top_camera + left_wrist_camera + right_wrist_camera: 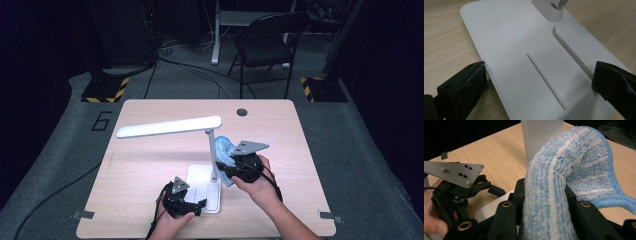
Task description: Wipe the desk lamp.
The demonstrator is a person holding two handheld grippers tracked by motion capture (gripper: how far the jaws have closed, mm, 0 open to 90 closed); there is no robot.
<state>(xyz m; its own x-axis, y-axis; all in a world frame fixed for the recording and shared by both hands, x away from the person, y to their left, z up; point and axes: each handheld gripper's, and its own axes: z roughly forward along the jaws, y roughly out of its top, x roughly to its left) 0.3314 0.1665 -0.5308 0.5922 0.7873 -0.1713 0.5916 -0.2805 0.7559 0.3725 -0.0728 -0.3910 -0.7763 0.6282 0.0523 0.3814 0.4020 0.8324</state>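
Note:
A white desk lamp stands on the wooden table (145, 170): flat base (200, 180), thin stem (211, 152) and long head (170, 126). My right gripper (226, 171) is shut on a folded blue-and-white fluffy cloth (223, 149), which lies against the stem. In the right gripper view the cloth (574, 170) bulges from between the jaws of my right gripper (546, 217) and touches the stem (541, 137). My left gripper (194, 206) is at the base's front left corner. In its own view my left gripper (539, 80) stands open, one jaw touching the base (524, 42) at its edge, the other over its ribbed pad (579, 42).
A round cable hole (242, 112) sits near the table's far edge. Behind the table are a black folding chair (267, 40), cables on the floor and two stand feet with yellow-black tape (105, 90) (322, 87). My left gripper (461, 195) and a hand show at the left of the right gripper view.

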